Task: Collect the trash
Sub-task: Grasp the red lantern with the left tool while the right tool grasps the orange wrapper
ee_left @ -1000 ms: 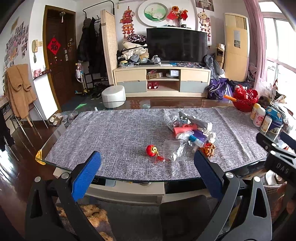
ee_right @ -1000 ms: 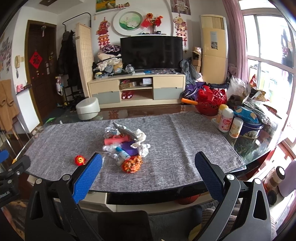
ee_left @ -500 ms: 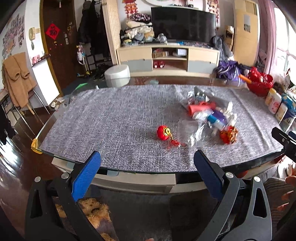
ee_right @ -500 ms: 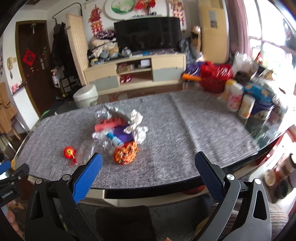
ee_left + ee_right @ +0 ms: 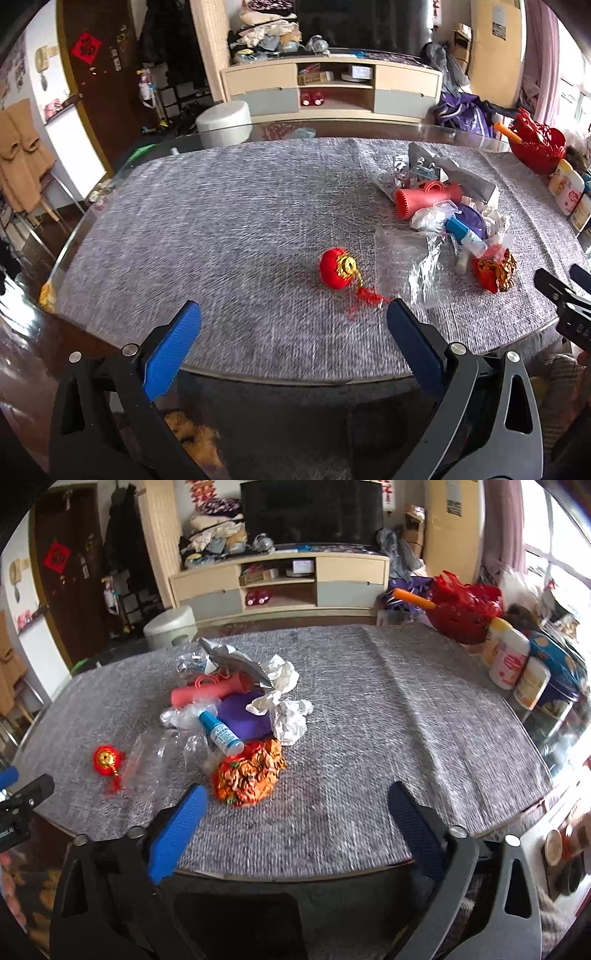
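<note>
A heap of trash (image 5: 240,709) lies on the grey cloth: crumpled white paper (image 5: 290,720), a silver foil bag (image 5: 236,662), a pink tube (image 5: 207,694), a blue-capped bottle (image 5: 221,734), clear plastic (image 5: 410,258) and an orange-gold wrapper (image 5: 249,771). A small red lantern ornament (image 5: 338,267) lies apart, left of the heap. My left gripper (image 5: 293,343) hangs open over the table's near edge, short of the lantern. My right gripper (image 5: 295,823) has nothing between its fingers, its jaws are closing, and its left pad is close to the orange-gold wrapper.
The cloth covers a glass table (image 5: 85,236). A red basket (image 5: 461,616), white bottles (image 5: 508,661) and a blue tin (image 5: 561,679) crowd its right end. A white stool (image 5: 223,122) and a TV cabinet (image 5: 332,88) stand beyond the far edge.
Both grippers have come forward and down toward the table and tilted lower. The trash heap and lantern now look larger and nearer.
</note>
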The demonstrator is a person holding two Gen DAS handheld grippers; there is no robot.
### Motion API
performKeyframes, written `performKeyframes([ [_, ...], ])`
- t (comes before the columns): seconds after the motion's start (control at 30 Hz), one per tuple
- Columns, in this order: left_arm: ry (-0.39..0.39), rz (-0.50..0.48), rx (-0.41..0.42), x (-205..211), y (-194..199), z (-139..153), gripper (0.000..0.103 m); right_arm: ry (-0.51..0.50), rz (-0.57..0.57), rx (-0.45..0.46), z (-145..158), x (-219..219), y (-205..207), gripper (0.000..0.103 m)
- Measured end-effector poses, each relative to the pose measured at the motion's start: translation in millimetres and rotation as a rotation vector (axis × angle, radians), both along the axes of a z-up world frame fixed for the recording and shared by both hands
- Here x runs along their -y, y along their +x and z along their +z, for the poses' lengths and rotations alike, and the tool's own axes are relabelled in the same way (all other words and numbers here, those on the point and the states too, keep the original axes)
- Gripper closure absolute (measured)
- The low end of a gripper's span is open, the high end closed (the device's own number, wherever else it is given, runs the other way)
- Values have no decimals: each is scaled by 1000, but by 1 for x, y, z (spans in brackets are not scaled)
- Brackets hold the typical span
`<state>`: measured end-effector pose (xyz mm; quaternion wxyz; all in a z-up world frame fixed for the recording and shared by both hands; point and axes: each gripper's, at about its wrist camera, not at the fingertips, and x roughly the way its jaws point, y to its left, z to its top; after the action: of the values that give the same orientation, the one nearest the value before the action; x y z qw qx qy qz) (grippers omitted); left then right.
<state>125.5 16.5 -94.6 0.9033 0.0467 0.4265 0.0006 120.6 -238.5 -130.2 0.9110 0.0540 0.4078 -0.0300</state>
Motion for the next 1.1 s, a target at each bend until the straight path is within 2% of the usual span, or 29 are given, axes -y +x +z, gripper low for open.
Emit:
performKeyframes([
  [0.07,-8,-14,-8,1,12,-5,9,41,9,-17,-5,3,7,33],
  [0.1,-4,-21,-14,3,17,-8,15,53,12,-22,-7,4,9,38],
  [0.13,-2,-27,-20,5,24,-10,22,68,14,-26,-9,5,11,39],
  [0.3,-16,-39,-40,9,46,-20,39,121,24,-35,-12,10,19,52],
  [0.67,-55,-47,-116,6,74,-51,42,174,90,-64,-22,-12,35,53],
  [0.87,-106,-69,-149,8,85,-62,61,190,128,-78,-28,-24,40,53],
  [0.97,-120,-86,-151,9,84,-64,72,196,142,-72,-26,-25,40,60],
  [1.1,-107,-87,-127,10,78,-58,72,161,147,-63,-21,-24,36,62],
])
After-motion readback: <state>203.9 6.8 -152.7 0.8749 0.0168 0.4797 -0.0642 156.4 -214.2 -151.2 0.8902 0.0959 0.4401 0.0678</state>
